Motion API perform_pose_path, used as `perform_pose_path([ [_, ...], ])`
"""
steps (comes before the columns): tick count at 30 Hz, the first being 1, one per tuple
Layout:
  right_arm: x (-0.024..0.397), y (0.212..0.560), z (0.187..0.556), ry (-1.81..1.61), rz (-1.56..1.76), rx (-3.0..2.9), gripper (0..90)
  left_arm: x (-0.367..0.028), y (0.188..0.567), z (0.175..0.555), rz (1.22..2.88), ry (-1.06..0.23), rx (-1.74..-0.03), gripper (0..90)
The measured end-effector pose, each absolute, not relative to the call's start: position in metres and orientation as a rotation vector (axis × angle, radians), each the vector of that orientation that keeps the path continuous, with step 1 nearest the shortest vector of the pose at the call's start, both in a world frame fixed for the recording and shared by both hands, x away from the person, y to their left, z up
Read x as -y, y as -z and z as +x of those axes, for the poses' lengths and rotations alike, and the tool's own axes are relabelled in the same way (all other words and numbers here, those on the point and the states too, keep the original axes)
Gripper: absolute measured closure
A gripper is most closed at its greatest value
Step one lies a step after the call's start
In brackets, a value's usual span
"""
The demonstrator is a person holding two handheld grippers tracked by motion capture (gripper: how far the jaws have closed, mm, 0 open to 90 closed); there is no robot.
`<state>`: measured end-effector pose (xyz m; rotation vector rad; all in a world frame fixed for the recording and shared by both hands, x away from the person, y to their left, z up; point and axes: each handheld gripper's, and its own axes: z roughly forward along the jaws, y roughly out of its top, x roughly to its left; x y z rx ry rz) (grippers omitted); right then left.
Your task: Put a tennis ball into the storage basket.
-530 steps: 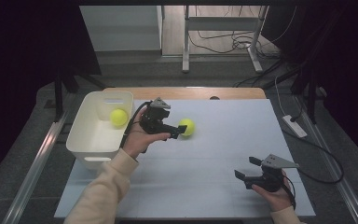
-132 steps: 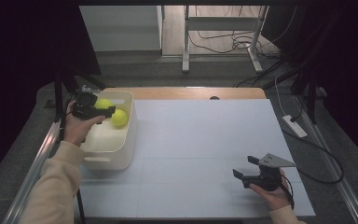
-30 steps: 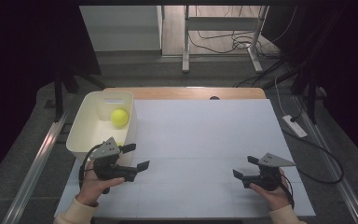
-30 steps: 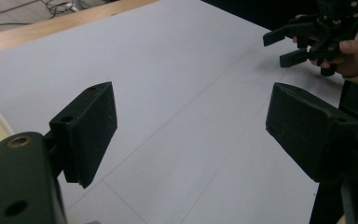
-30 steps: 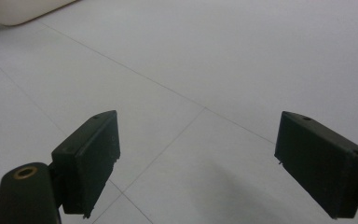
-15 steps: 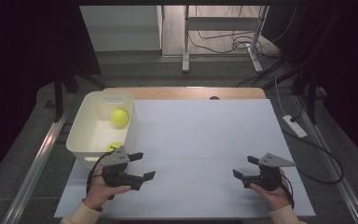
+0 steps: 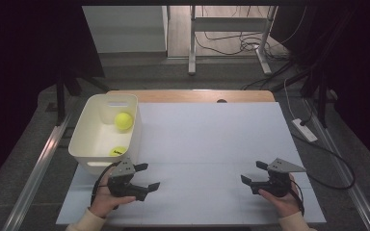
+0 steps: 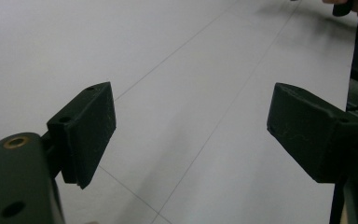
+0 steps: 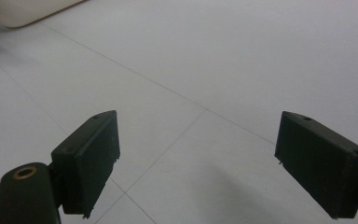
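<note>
**Tennis balls both in the bin, tools empty on the desk**

Tennis balls: I count two, one (image 7: 123, 121) toward the bin's far end, one (image 7: 118, 151) by its near wall. I count one white bin (image 7: 94, 137), at the desk's (image 7: 212, 144) left edge. My left tool (image 7: 144, 177) sits just in front of the bin, so it is the nearer; its jaws have just been opening, nothing between them. My right tool (image 7: 252, 173) is well apart, jaws spread, empty.

White sheet (image 7: 212, 159) covers the surface; bare wood strip (image 7: 192, 96) at 12 o'clock. Power strip (image 7: 304, 130) on floor, 3 o'clock. Cables (image 7: 231, 43) beyond.
</note>
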<state>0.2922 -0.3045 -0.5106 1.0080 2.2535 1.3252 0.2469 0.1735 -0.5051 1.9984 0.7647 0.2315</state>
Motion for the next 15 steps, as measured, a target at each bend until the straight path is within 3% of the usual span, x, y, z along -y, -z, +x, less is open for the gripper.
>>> perform_pose_path([
  [15, 0.3036, 0.5099, 0.2893, -1.338, 0.971, -2.268, 13.8, -0.1775, 0.5100, 0.2466, 1.967, -0.235, -0.787, 15.9],
])
